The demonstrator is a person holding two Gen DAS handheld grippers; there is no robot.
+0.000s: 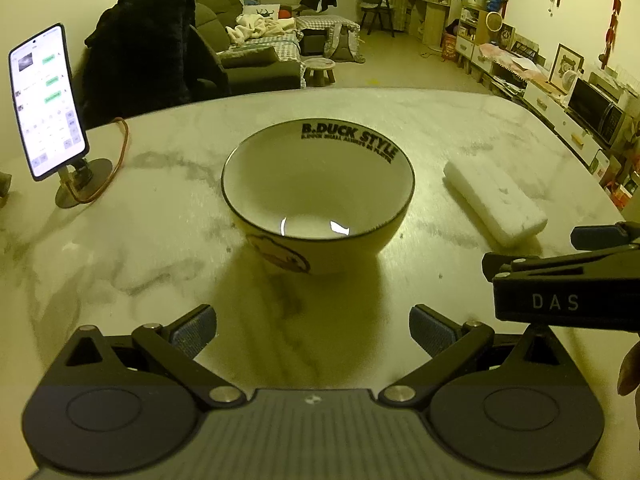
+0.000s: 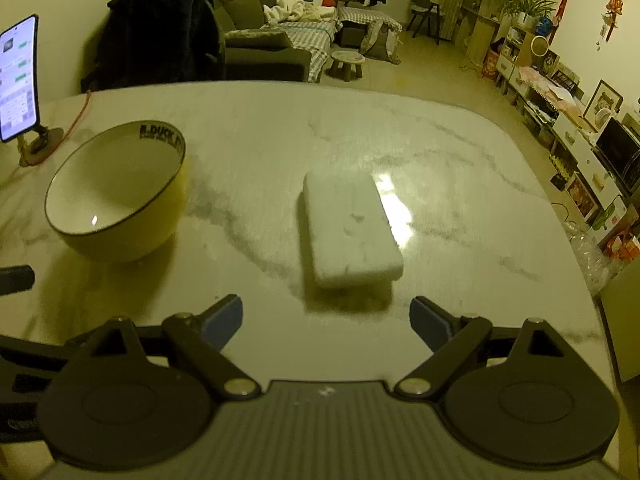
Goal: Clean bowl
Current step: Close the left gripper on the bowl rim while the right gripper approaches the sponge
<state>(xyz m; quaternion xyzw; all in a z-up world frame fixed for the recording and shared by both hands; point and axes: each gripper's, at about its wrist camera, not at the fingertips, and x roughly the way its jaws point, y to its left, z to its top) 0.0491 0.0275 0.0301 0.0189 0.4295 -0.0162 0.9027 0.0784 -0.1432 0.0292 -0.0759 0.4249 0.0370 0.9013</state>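
Note:
A yellow bowl [image 1: 318, 184] with a white inside, a dark rim and "B.DUCK STYLE" lettering stands upright on the marble table [image 1: 160, 240]. It also shows at the left of the right wrist view [image 2: 116, 196]. A white sponge block [image 1: 494, 202] lies flat to the right of the bowl, and straight ahead in the right wrist view [image 2: 350, 228]. My left gripper [image 1: 312, 334] is open and empty, a little short of the bowl. My right gripper [image 2: 326, 322] is open and empty, just short of the sponge; its body shows at the right edge of the left wrist view [image 1: 568, 284].
A phone on a round stand [image 1: 46, 102] with an orange cable stands at the table's far left, also in the right wrist view [image 2: 18, 80]. A chair draped with a dark coat [image 1: 140, 52] stands behind the table. The table's right edge [image 2: 580, 248] curves away.

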